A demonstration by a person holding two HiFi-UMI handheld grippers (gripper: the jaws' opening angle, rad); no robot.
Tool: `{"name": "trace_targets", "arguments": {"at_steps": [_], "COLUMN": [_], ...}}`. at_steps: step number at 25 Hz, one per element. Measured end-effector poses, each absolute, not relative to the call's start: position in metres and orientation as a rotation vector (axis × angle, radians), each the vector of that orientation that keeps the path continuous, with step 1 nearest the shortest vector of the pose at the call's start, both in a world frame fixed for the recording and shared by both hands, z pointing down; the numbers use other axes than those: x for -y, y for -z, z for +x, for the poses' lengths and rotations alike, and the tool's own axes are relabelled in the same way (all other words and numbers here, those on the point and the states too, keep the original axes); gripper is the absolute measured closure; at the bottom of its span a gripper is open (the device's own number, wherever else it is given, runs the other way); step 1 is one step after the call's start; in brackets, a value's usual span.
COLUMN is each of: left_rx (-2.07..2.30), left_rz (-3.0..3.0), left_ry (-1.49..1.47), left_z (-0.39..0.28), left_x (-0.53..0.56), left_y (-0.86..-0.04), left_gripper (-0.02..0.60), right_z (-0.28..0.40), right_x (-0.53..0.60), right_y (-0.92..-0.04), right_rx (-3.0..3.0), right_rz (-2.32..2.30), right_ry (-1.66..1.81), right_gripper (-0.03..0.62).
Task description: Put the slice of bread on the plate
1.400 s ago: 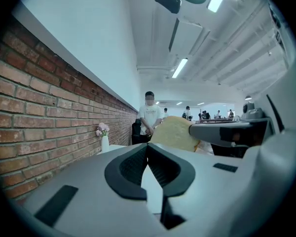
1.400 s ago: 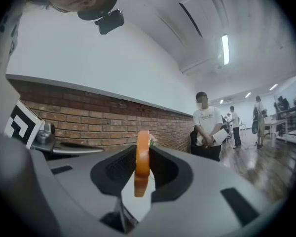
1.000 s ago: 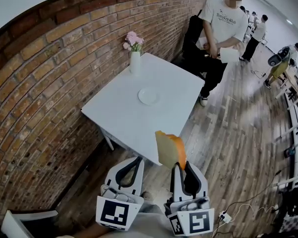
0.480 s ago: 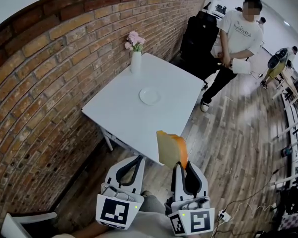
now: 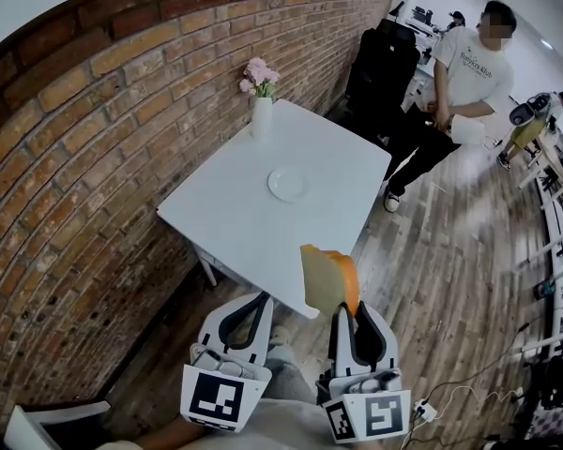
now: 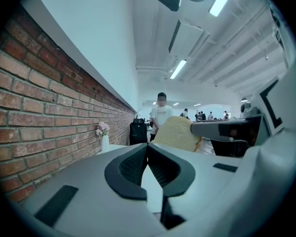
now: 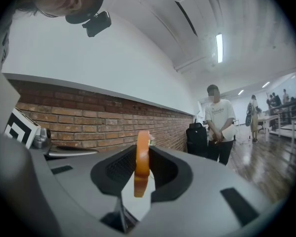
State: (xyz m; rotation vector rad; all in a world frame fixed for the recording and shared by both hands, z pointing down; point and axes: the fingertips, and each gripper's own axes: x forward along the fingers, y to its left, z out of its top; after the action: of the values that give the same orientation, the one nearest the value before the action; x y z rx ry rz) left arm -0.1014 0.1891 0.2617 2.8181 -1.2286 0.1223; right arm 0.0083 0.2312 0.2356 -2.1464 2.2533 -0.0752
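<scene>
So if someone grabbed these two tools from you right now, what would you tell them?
The right hand-held gripper: shut on the slice of bread, held upright on edge, by the near corner of the table.
The left hand-held gripper: shut, empty, beside it.
The plate: empty, mid-table; flower vase at the far edge by the brick wall.
Done: bread picked up.
To do: carry it over the table and lay it on the plate.

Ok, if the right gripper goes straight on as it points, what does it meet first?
Probably nothing soon: the right gripper, shut on the slice of bread, seems to aim over the table toward the brick wall; height unclear.
</scene>
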Motion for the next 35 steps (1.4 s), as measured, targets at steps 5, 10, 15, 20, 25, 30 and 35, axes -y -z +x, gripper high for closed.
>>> {"name": "trace_targets", "arguments": {"at_steps": [5, 10, 15, 20, 25, 30, 35], "left_rx": [1.234, 1.245, 1.251, 1.263, 1.282, 1.296, 1.32], "left_rz": [2.812, 2.809, 2.794, 2.774, 2.748, 2.73, 2.713], "left_ry": [-0.139, -0.142, -0.144, -0.152, -0.156, -0.178, -0.193], "left_z": [-0.092, -0.078, -0.061, -0.047, -0.036, -0.024, -0.012], "left_x": [-0.172, -0.145, -0.114, -0.082, -0.056, -0.035, -0.017], "left_y": [-0.265, -0.267, -0.271, -0.276, -0.28, -0.282, -0.283], "left_gripper": [0.572, 0.572, 0.572, 0.572, 0.572, 0.572, 0.572], "right_z": [0.019, 0.031, 0.046, 0.059, 0.07, 0.08, 0.091], "right_x": [-0.212, -0.184, -0.15, -0.116, -0.088, -0.067, -0.046], "right_y": [-0.238, -0.242, -0.244, -0.249, -0.252, -0.255, -0.258], "right_rx": [-2.263, -2.283, -2.307, -2.335, -2.36, -2.381, -2.403], "right_rz": [-2.14, -2.126, -2.116, -2.103, -2.087, -2.066, -2.04], "right_ry": [0.076, 0.085, 0.089, 0.105, 0.122, 0.145, 0.16], "right_gripper": [0.51, 0.51, 0.51, 0.51, 0.51, 0.51, 0.51]}}
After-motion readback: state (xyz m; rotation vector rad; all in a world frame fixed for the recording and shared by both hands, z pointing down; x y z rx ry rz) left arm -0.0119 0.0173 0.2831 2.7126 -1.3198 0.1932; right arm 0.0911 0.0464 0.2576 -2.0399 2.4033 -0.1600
